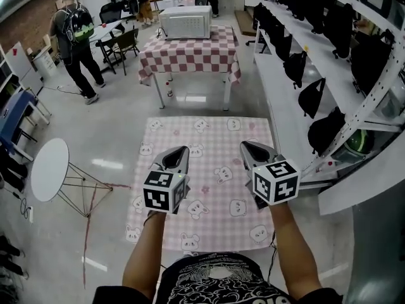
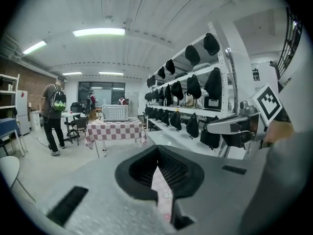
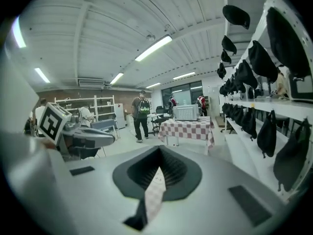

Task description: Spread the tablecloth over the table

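Observation:
A pink checked tablecloth with small animal prints lies stretched out flat below me in the head view; whatever is under it is hidden. My left gripper and right gripper are held side by side above it, pointing away from me. In the left gripper view, the left gripper is shut on a fold of the pink cloth. In the right gripper view, the right gripper is likewise shut on a strip of the checked cloth. The grippers hide the gripped spots in the head view.
Straight ahead stands a table with a red-and-white checked cloth and a white box-shaped appliance on it. White shelves with black bags run along the right. A round white table lies tipped at the left. A person with a backpack stands far left.

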